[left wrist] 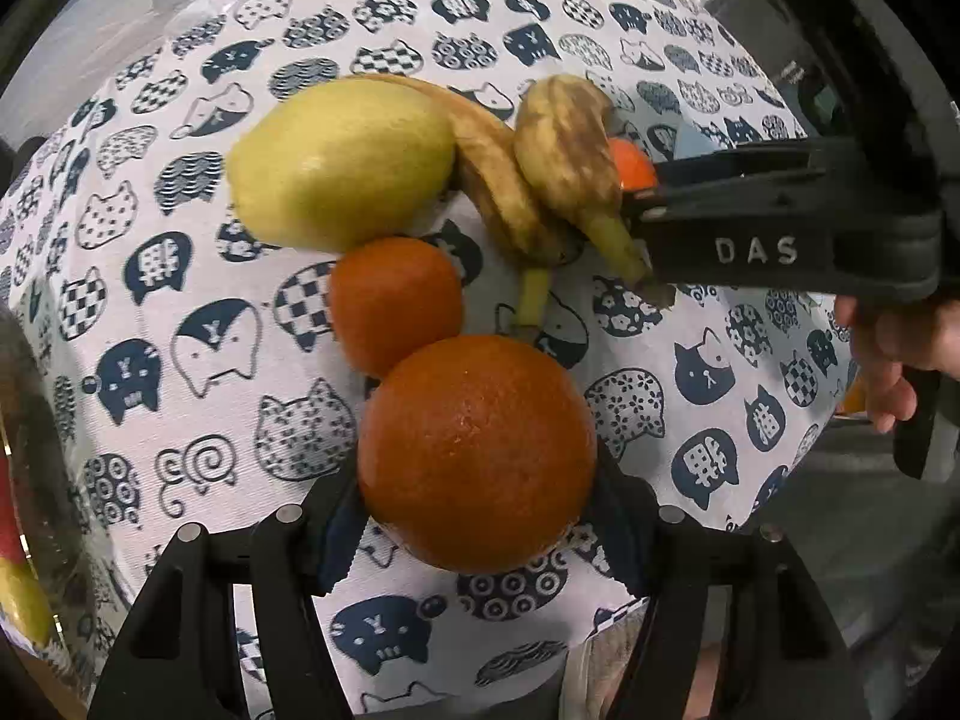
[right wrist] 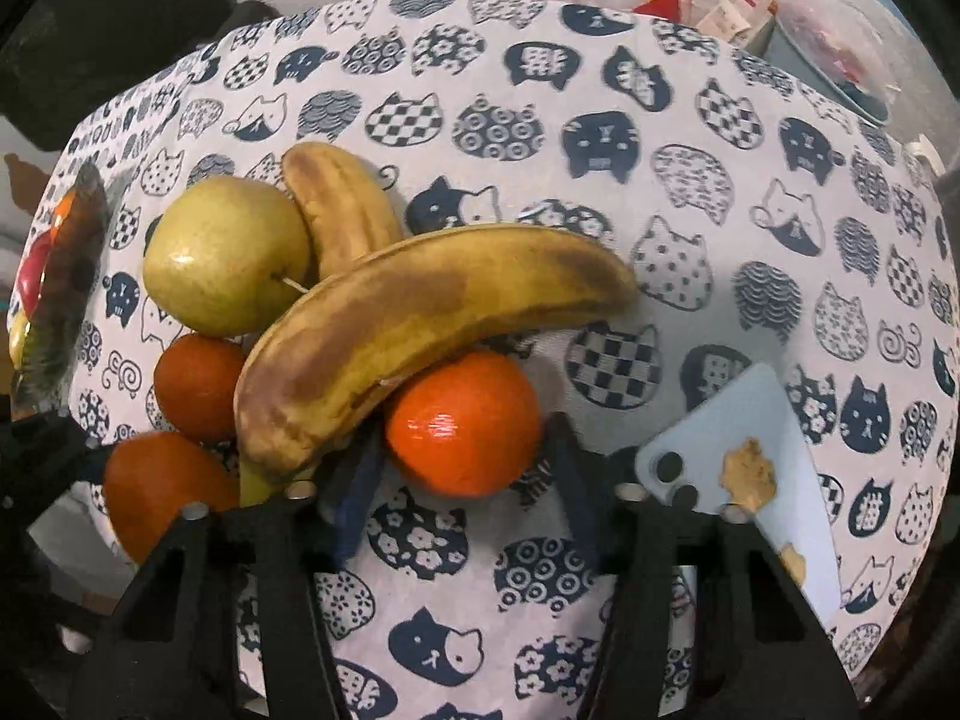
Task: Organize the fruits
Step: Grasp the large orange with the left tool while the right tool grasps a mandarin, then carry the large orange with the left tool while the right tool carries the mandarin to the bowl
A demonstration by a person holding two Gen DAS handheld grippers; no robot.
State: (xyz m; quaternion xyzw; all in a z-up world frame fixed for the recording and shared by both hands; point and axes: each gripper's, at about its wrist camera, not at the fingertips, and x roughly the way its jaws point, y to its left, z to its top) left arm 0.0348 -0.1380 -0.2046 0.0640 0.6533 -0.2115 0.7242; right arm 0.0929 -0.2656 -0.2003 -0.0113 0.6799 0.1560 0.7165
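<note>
Between the left gripper's pressing fingers sat a large orange. Right gripper clamped a tangerine under a banana lying crosswise, stem lower-left; only that view showed a phone.

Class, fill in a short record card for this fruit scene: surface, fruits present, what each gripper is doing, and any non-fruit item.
surface: cat-print cloth
fruits: pear, two bananas, three oranges
left gripper: jaws around the large orange, pads touching its sides
right gripper: jaws around a shiny orange
non-fruit item: pale blue phone, beside the right gripper
</note>
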